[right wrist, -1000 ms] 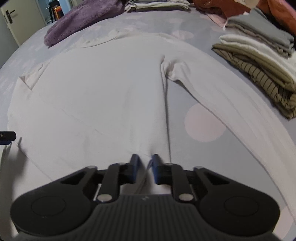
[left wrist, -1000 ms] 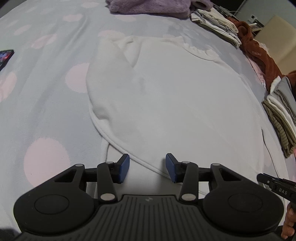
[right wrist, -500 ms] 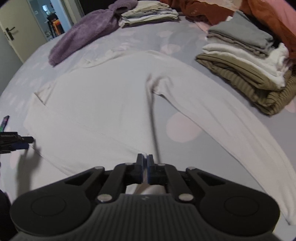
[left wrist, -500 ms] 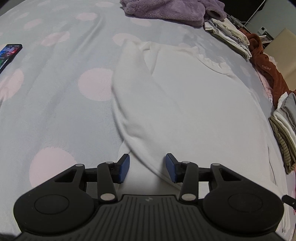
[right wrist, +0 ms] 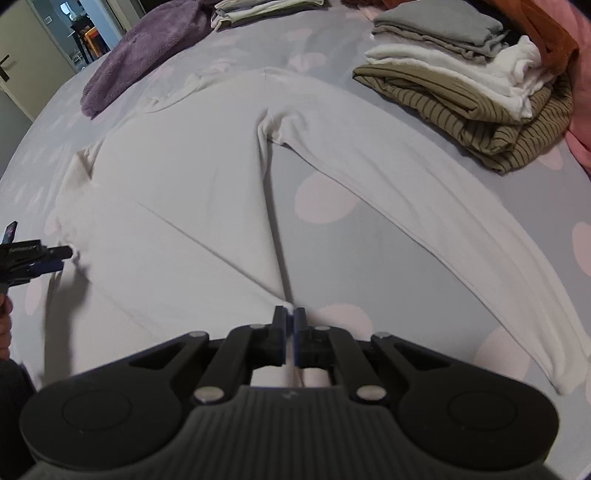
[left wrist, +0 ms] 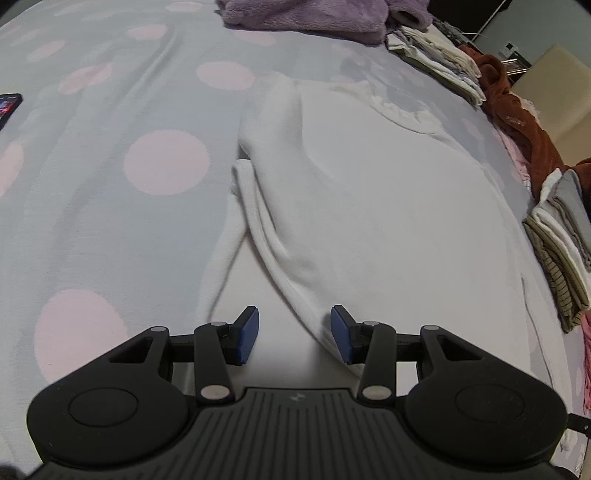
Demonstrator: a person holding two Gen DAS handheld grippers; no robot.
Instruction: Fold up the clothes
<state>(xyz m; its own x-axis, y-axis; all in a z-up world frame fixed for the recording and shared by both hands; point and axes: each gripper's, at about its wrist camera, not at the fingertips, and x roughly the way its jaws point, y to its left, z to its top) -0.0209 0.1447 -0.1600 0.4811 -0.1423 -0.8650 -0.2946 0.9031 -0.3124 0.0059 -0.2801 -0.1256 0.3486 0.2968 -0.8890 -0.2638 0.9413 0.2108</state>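
A white long-sleeved top (left wrist: 388,206) lies spread on the bed, neckline far from me. Its left sleeve is folded in over the body, and the cuff end reaches down between the fingers of my left gripper (left wrist: 294,334), which stands open just above the fabric. In the right wrist view the same white top (right wrist: 192,192) shows its right sleeve stretched out to the lower right. My right gripper (right wrist: 290,325) is shut on the hem corner of the top at its right side seam. My left gripper (right wrist: 44,256) also shows at the left edge there.
The bed cover (left wrist: 110,192) is grey with pink dots. A purple fleece (left wrist: 306,14) lies at the far end. Folded stacks (right wrist: 472,77) sit to the right, another folded stack (left wrist: 439,55) further back. A phone (left wrist: 7,107) lies at the left edge.
My right gripper has gone from slightly open to shut on the hem corner and has drawn it back. The left gripper stayed open while it drifted left along the folded sleeve.
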